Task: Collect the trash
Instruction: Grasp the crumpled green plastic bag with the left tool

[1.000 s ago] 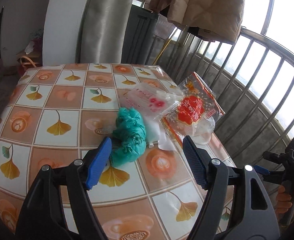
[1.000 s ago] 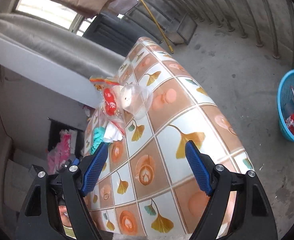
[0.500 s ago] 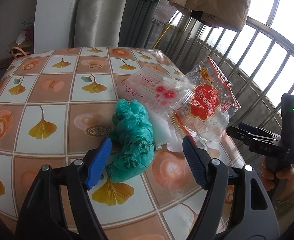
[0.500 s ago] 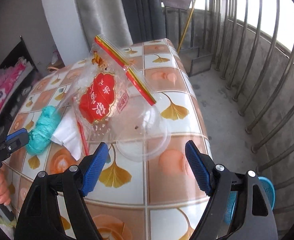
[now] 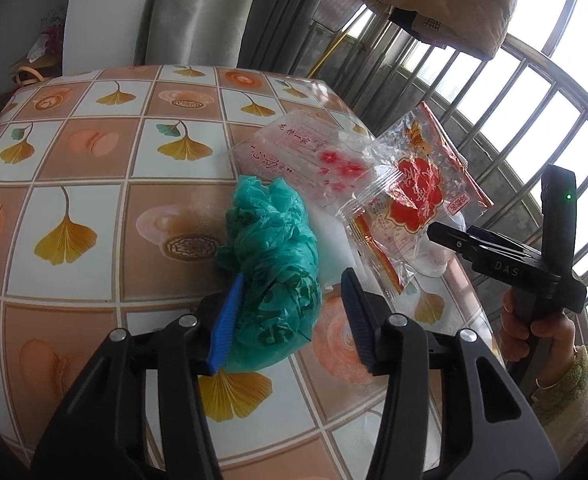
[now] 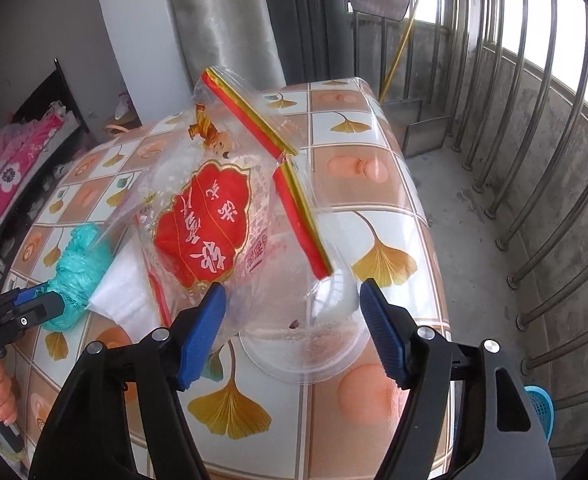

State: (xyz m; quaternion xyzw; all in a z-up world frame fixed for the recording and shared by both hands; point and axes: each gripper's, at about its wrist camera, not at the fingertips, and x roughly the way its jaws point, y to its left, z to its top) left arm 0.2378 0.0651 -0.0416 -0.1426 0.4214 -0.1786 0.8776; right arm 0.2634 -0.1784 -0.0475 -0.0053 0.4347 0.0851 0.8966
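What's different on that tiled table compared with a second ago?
Both grippers came in. The left gripper is closing around the green bag; the right gripper, swung round to face the table, is closing around the clear cup under the red-printed wrapper. The trash itself hasn't shifted.

Between my left tongs [image 5: 294,316], their black plastic arms matt and blue pads finely ribbed, I see a crumpled teal bag [image 5: 274,268] of thin, faintly shiny plastic film. Beyond them lie a frosted printed wrapper [image 5: 305,160] and a soft white paper tissue [image 5: 333,244]. Between my right tongs [image 6: 294,320] sits a clear plastic cup [image 6: 313,336], smooth and speckled with residue, under a crinkled glossy cellophane pouch [image 6: 214,220]. The counter [image 5: 94,168] wears a slick, glossy printed oilcloth. To the right, metal railings [image 6: 533,184] look dull and smooth, the concrete floor [image 6: 465,264] rough.
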